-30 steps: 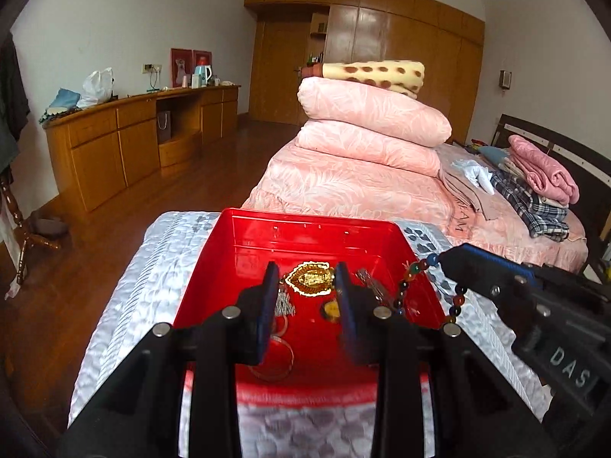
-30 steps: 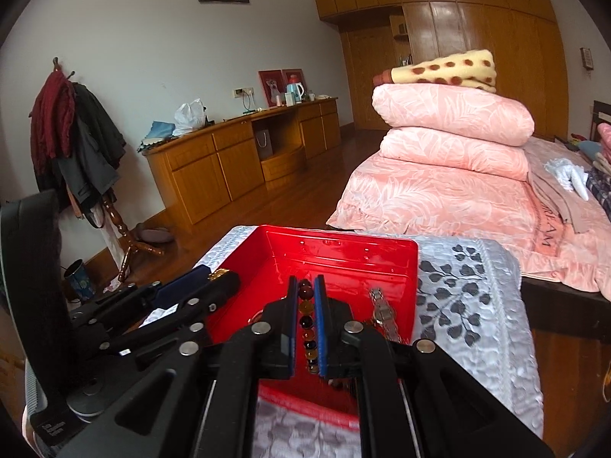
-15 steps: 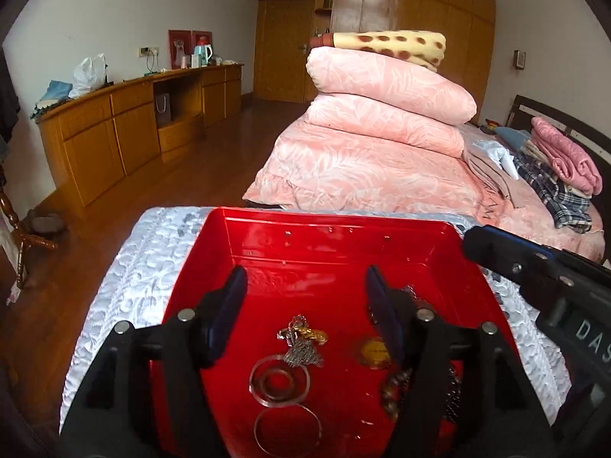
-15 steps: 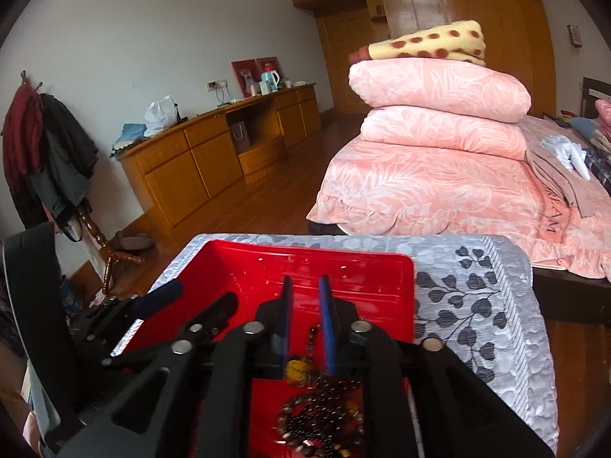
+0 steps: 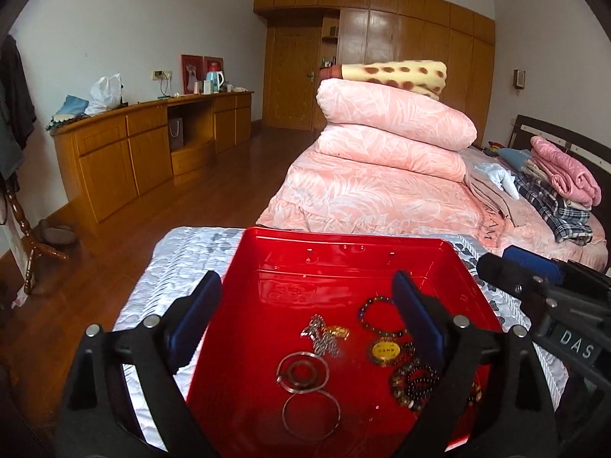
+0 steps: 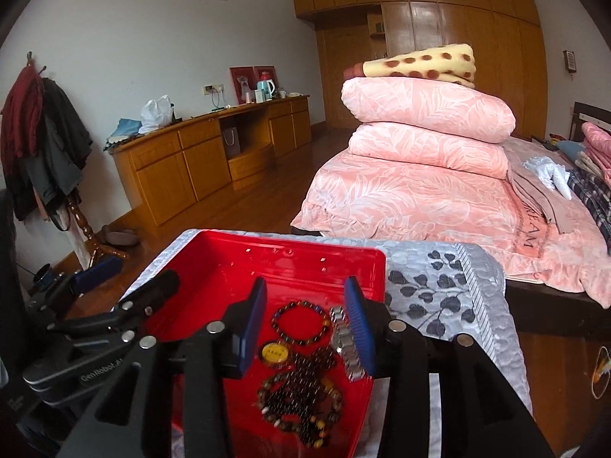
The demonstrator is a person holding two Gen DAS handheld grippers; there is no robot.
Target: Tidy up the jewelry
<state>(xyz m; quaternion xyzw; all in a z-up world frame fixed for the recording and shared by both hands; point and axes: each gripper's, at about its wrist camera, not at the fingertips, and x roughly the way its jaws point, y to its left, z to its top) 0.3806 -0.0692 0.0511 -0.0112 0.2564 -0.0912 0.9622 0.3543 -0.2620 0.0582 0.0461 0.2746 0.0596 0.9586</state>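
Both the left claw (image 5: 305, 316) and the right claw (image 6: 305, 320) are spread wide, holding nothing, above the shiny red plastic tray (image 5: 343, 263). In the tray lie thin round metal rings (image 5: 305, 389), a dark bead bracelet (image 6: 301, 322), a tangle of brown beads (image 6: 301, 400) and a silver link band (image 6: 343, 343). The tray sits on a bumpy silver quilt (image 6: 439, 290).

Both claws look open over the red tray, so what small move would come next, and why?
Probably lift both grippers away. The left gripper and right gripper are open and empty, and the bead bracelets and silver rings already lie in the red tray.

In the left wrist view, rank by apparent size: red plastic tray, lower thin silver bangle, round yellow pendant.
1. Red plastic tray
2. Thin silver bangle
3. Round yellow pendant
The bangle lies nearer the camera, inflating it somewhat.
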